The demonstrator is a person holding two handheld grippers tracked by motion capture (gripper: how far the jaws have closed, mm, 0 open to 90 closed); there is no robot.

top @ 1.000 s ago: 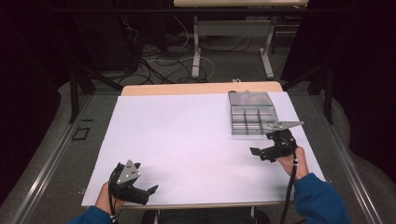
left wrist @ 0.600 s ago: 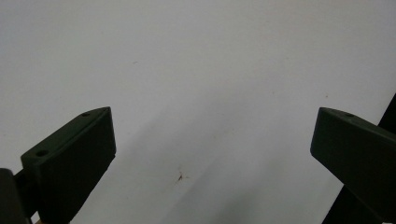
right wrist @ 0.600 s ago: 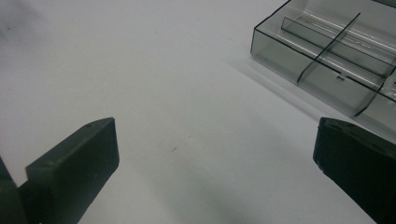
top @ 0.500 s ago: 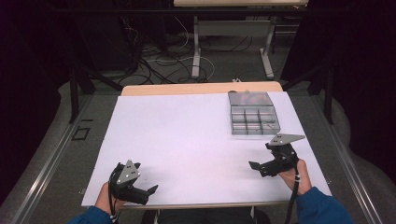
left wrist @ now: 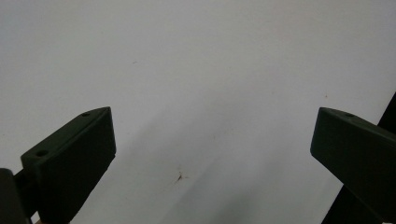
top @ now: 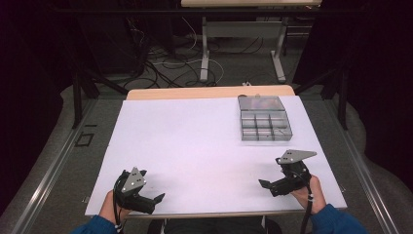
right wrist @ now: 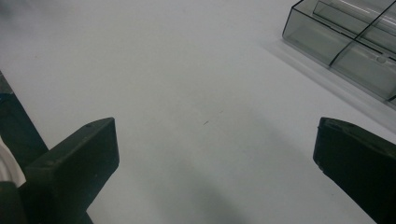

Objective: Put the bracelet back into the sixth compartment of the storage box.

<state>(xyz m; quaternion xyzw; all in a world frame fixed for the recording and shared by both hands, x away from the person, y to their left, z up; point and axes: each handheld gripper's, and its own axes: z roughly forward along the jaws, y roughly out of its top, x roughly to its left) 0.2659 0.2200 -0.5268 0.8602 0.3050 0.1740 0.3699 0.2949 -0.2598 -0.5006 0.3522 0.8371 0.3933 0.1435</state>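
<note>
High view: left gripper [top: 157,199] low at the near left corner of the white table [top: 195,141], right gripper [top: 265,184] near the right edge, both resting on or just above the surface and aimed toward the middle. Clear compartment box [top: 264,118] far right, well beyond the right gripper, lying flat and square to the table edge; something small and coloured in the back compartment, too blurred to name. Probably the start of a reach for that box. Best done by bringing the right gripper up along the right edge, keeping the jaws spread, and squaring them to one wall before closing; wise to steady the box with the other gripper, since a light plastic tray may well slide.

Left gripper view: left gripper [left wrist: 212,154] spread wide, both jaws well apart, nothing between them but bare white table [left wrist: 196,70] with a few faint marks. Tilted down at the surface, close to it.

Right gripper view: right gripper [right wrist: 215,158] likewise wide open and empty. Compartment box [right wrist: 345,42] at the upper right, off the line between the jaws, so a turn of the wrist toward it seems needed. Dividers and near wall plainly visible; near cells apparently empty.
</note>
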